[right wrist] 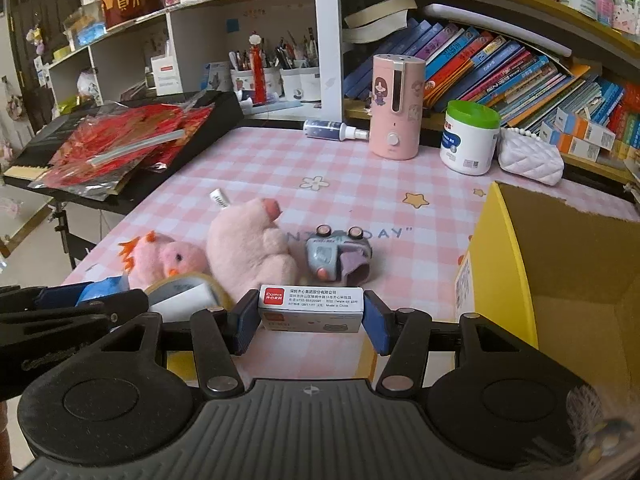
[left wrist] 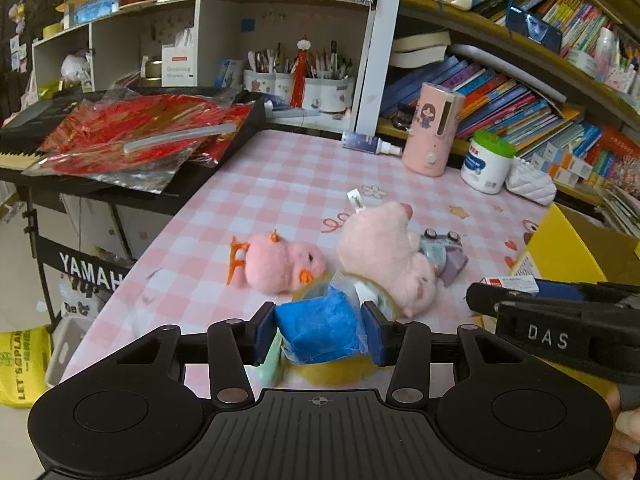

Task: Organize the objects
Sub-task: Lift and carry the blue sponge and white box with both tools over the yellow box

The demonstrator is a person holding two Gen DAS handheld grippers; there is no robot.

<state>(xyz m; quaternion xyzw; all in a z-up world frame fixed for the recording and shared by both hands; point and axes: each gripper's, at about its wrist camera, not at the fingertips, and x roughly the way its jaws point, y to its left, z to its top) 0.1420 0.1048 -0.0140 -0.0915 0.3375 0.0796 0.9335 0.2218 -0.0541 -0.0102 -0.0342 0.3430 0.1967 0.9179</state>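
My left gripper [left wrist: 320, 334] is shut on a blue block wrapped in clear film [left wrist: 316, 326], held just above a yellowish tape roll [left wrist: 386, 302]. My right gripper [right wrist: 310, 322] is shut on a small white Comix box [right wrist: 311, 303] with a red logo. The same box [left wrist: 510, 283] shows in the left wrist view at the right. On the pink checked tablecloth [right wrist: 280, 168] lie a pink chick plush [left wrist: 280, 262], a larger pink plush [right wrist: 248, 248] and a small grey-blue toy [right wrist: 338, 254]. An open yellow cardboard box [right wrist: 500, 248] stands at the right.
At the back stand a pink humidifier [right wrist: 396, 108], a white jar with a green lid [right wrist: 470, 140], a white quilted purse [right wrist: 530, 156] and a spray bottle [right wrist: 332, 130]. A black keyboard with red packets [left wrist: 132, 136] borders the table's left side. Bookshelves rise behind.
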